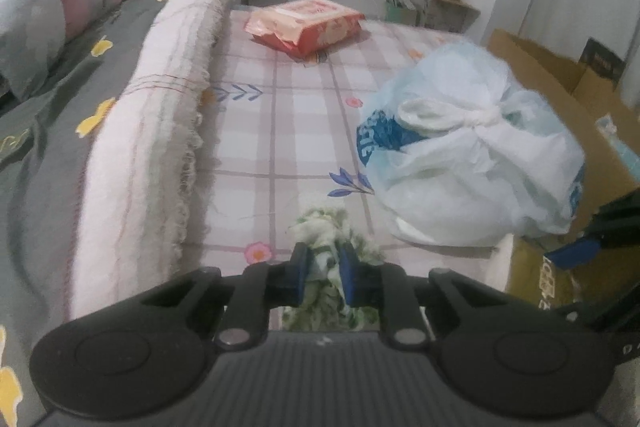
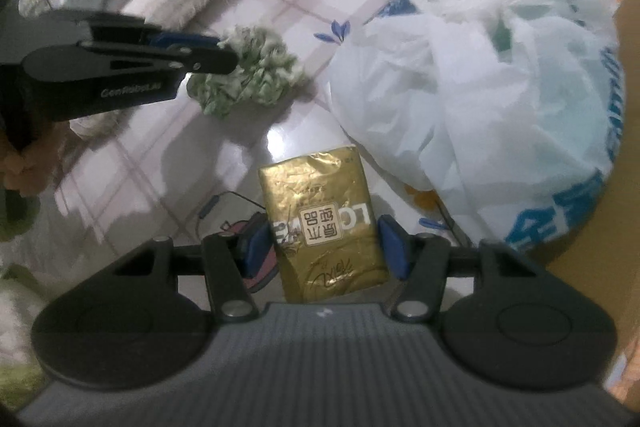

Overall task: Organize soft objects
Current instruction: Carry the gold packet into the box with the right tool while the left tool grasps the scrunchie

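A: What's the left hand-held gripper point(image 1: 323, 269) doing?

B: Its blue pads are pinched on a crumpled green-and-white floral cloth point(image 2: 250, 67). From the right wrist view the cloth bunches at the fingertips just above the checked sheet point(image 1: 280, 115) of the bed; I can't tell whether it touches the sheet.

A: And the right hand-held gripper point(image 2: 326, 247)?

B: Its pads sit either side of a gold tissue pack point(image 2: 320, 223), apparently gripping it, near the bed's lower edge, though I can't tell whether the pack is lifted off the sheet.

A: What else is nearby?

B: A knotted white plastic bag point(image 1: 472, 155) lies toward the bed's right edge, just beside the cloth. A red wet-wipe pack point(image 1: 304, 25) lies near the far edge, and a folded pale blanket point(image 1: 160, 107) runs along the left.

A: So which step is this?

B: I'd say both soft things are picked up and being carried to a spot; nothing looks grouped yet.

A: Next move?

B: Probably choose one patch of sheet, lower each item, and keep the loose cloth from snagging the bag
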The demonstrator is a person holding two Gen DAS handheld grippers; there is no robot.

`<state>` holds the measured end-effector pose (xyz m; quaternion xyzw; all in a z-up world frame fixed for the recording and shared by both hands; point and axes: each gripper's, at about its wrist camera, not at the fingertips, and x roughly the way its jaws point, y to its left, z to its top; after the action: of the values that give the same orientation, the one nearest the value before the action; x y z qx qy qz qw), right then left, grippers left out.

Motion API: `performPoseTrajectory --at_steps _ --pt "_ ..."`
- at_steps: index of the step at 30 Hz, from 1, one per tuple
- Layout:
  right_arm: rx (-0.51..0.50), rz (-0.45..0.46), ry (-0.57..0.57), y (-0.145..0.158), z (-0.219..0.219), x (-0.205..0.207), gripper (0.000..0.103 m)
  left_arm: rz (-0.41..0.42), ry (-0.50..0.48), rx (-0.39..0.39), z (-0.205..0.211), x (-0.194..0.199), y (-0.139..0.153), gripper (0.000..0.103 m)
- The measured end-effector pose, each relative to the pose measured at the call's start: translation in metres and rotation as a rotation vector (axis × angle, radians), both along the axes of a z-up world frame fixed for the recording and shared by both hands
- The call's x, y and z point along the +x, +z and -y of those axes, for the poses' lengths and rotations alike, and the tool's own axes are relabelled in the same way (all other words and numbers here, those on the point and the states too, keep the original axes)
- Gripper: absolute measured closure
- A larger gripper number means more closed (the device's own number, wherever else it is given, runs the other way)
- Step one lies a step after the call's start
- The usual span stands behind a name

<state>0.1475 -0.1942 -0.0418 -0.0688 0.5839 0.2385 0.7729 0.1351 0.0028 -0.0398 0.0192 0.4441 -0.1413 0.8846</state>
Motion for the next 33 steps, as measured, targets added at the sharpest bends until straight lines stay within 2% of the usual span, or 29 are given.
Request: performPoseTrajectory --at_steps 3,4,10,12,14,15,17,20,23,27,30,33 --pt "0.043 0.018 -0.024 0.013 0.008 -0.007 0.047 0.023 0.008 -0.021 -0.008 -0.009 0.01 0.091" --pt "0.059 0.025 -0.035 0.019 0.012 -0.01 0.047 0.031 0.009 -0.023 -0.009 -0.011 0.013 0.097" --pt "0.119 0.059 -0.079 0.039 0.027 -0.03 0.047 0.048 0.003 -0.022 -0.011 -0.024 0.019 0.097" --pt "0.142 0.071 -0.097 0.043 0.031 -0.035 0.047 0.025 -0.006 -0.019 -0.01 -0.026 0.015 0.094" --pt "0.175 0.082 -0.121 0.046 0.037 -0.037 0.047 0.017 -0.009 -0.013 -0.01 -0.03 0.011 0.081" --pt "0.192 0.089 -0.135 0.051 0.044 -0.042 0.047 0.016 -0.016 -0.009 -0.009 -0.032 0.009 0.078" --pt "0.229 0.109 -0.17 0.058 0.055 -0.048 0.047 0.008 -0.045 -0.001 -0.005 -0.036 0.007 0.061" --pt "0.283 0.148 -0.236 0.075 0.079 -0.059 0.047 0.009 -0.086 0.031 0.005 -0.041 0.001 0.048" --pt "0.31 0.2 -0.318 0.094 0.11 -0.069 0.047 -0.02 -0.12 0.061 0.016 -0.041 -0.01 0.047" --pt "0.293 0.274 -0.448 0.112 0.158 -0.081 0.047 -0.064 -0.144 0.086 0.026 -0.037 -0.027 0.047" --pt "0.243 0.315 -0.54 0.117 0.193 -0.092 0.047 -0.075 -0.14 0.094 0.029 -0.034 -0.034 0.047" --pt "0.188 0.312 -0.622 0.112 0.228 -0.099 0.047 -0.096 -0.123 0.075 0.027 -0.029 -0.038 0.051"
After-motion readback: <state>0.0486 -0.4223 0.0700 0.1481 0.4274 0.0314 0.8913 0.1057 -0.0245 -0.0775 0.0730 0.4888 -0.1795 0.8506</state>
